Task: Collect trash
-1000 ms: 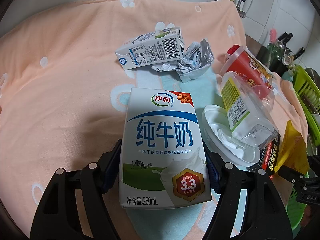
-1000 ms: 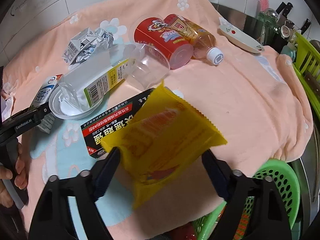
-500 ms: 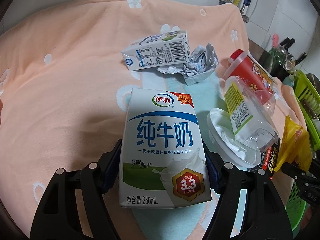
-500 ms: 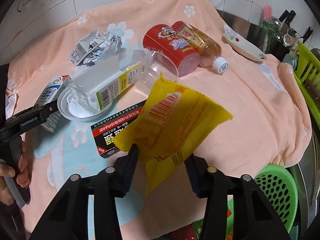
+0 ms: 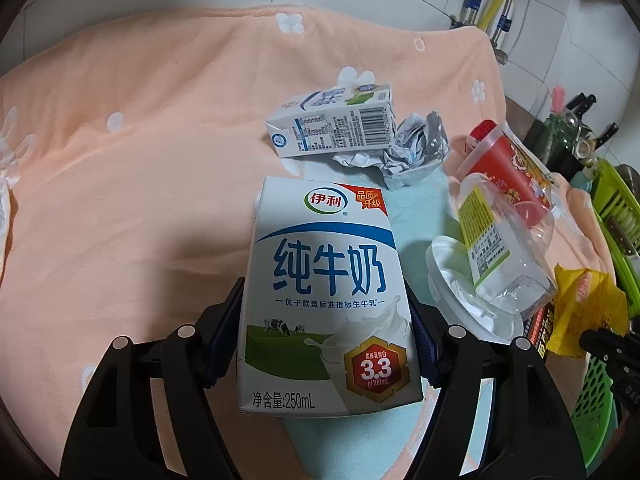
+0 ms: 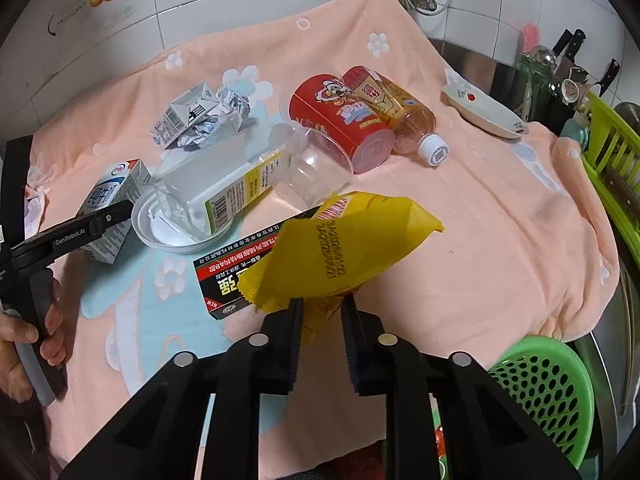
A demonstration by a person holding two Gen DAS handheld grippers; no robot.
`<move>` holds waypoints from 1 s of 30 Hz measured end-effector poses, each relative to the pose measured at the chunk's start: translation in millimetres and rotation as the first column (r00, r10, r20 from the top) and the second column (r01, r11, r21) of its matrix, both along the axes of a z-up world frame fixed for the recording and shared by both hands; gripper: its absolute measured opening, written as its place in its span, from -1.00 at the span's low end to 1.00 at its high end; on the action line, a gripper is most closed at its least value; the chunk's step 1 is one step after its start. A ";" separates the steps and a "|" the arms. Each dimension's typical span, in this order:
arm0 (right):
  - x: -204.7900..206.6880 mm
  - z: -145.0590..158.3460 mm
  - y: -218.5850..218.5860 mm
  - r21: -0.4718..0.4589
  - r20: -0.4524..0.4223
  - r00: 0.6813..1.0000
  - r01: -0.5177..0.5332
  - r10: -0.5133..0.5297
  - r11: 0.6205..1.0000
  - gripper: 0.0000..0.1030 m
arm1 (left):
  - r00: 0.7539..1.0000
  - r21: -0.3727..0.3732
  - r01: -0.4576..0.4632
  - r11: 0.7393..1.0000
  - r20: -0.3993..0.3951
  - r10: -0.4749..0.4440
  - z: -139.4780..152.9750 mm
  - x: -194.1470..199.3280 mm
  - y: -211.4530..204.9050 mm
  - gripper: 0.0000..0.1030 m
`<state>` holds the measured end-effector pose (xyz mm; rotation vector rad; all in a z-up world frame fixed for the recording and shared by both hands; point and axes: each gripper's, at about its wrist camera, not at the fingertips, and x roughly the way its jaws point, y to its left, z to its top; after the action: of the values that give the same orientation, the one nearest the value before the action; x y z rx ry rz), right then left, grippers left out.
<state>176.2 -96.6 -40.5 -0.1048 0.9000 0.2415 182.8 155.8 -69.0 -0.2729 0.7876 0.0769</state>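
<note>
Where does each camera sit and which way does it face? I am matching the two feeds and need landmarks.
Left wrist: sits behind the left gripper, facing across the peach towel to the tiled wall; its jaws clamp the milk carton.
Right wrist: sits behind the right gripper, facing across the towel toward the wall; its jaws pinch the yellow wrapper; the person's left hand shows.
Shared: milk carton, yellow wrapper, white lid, black box, crushed carton, red cup.
</note>
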 end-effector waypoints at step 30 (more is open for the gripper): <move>-42.4 23.6 -7.9 0.043 0.102 0.992 -0.083 0.078 0.996 -0.99 | 0.997 -0.009 -0.016 1.000 0.076 0.017 51.7 -52.5 -12.7 0.36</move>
<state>133.7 -104.5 -16.9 -0.1086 0.7908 0.3300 130.3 143.1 -17.3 -0.2887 0.7104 0.0782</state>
